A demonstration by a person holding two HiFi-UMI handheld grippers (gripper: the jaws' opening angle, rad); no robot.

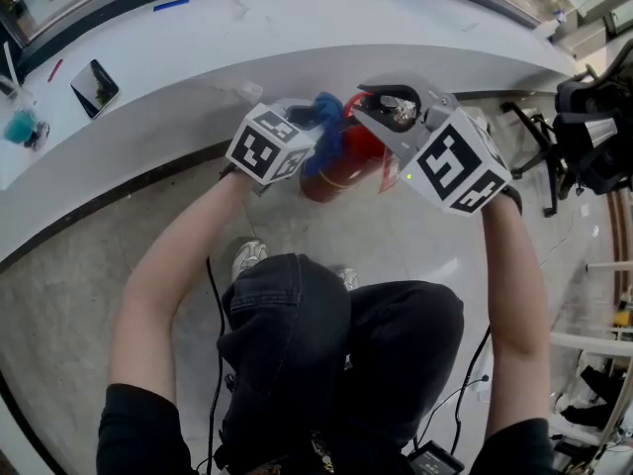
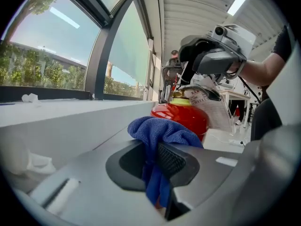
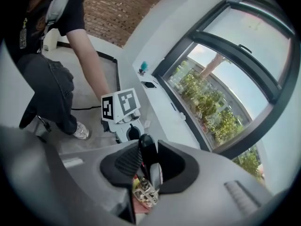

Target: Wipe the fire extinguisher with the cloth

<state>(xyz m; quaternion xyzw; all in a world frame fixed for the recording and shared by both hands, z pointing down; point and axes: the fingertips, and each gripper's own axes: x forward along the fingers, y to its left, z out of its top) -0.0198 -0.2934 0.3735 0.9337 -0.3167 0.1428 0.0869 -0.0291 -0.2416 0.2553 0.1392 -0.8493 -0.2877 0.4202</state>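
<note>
Fire extinguisher (image 1: 341,166) held from two sides. Left tool (image 2: 153,152) clenched on the blue cloth (image 2: 162,131), with a wad left bulging past the jaws for fabric-first contact with the red shell. Pressed, by the look of it, against the cylinder's shoulder just below the neck. Right tool (image 3: 143,161) clamped across the black handle (image 3: 144,147) at the top, with the valve block just beneath the pads, most likely to steady the cylinder against the push of the rubbing. Standing seemingly upright on the floor (image 1: 138,226), close under the edge of the curved white desk (image 1: 297,38), between both tools. Lower body probably not yet reached. Risk of tipping on any slackening of the top grip.
</note>
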